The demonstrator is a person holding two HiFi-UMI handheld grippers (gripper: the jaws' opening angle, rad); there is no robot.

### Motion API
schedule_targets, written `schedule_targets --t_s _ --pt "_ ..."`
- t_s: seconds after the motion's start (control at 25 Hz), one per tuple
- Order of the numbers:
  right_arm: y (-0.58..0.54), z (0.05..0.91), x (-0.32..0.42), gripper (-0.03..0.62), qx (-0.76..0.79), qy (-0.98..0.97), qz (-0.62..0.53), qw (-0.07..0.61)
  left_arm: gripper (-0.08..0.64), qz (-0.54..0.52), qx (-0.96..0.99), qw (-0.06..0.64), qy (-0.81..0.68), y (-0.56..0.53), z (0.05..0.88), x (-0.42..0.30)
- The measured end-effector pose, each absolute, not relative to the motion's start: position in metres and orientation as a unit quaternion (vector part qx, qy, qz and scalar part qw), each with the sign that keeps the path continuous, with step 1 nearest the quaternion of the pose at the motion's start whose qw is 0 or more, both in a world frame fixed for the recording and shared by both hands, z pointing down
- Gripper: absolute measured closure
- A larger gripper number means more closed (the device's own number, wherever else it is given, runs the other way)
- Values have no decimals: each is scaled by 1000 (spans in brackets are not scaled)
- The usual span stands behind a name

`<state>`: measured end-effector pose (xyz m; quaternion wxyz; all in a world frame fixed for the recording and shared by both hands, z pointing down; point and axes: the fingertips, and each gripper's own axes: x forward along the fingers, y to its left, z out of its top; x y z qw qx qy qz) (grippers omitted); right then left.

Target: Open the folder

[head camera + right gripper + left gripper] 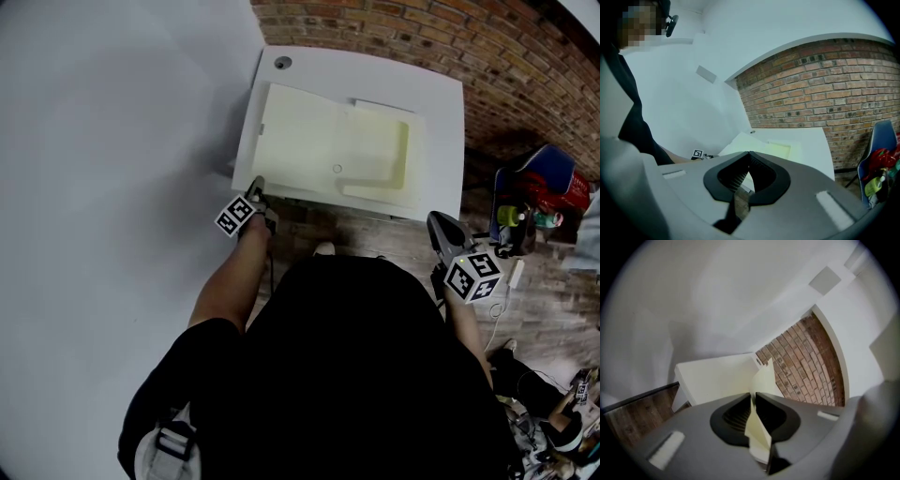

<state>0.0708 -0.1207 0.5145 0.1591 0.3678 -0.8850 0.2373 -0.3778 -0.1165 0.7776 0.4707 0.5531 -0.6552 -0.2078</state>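
Observation:
A pale yellow folder point(328, 141) lies flat on a white table point(441, 103), its cover spread to the left. My left gripper point(257, 187) is at the folder's near left corner. In the left gripper view the jaws point(753, 397) are pinched shut on a thin pale yellow sheet of the folder point(761, 385), which stands up between them. My right gripper point(442, 228) hangs off the table's front right corner, away from the folder. Its jaws point(749, 154) meet at the tips with nothing between them, and the folder point(773, 149) lies beyond.
A brick wall point(422, 37) runs behind the table and a white wall point(112, 141) stands at its left. A blue chair point(548, 183) with red and green items sits at the right. A round grommet point(282, 63) marks the table's far left corner. Wooden floor point(553, 300) lies below.

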Motion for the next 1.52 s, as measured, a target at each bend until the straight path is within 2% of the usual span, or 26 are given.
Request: schedule_targets --t_s 0.12,0.32,0.48,1.52 --pt "-120 516 70 591 364 -886 237 159 524 -217 559 467 -649 -117 774 -377" --pt "-122 515 72 591 359 -888 237 162 451 -226 563 463 -646 -116 767 -378" --pt "-123 515 76 591 357 -888 238 163 425 -237 570 455 -642 -117 760 -376" --pt "-126 514 82 591 328 -900 234 168 425 -292 613 367 -636 -120 674 -373"
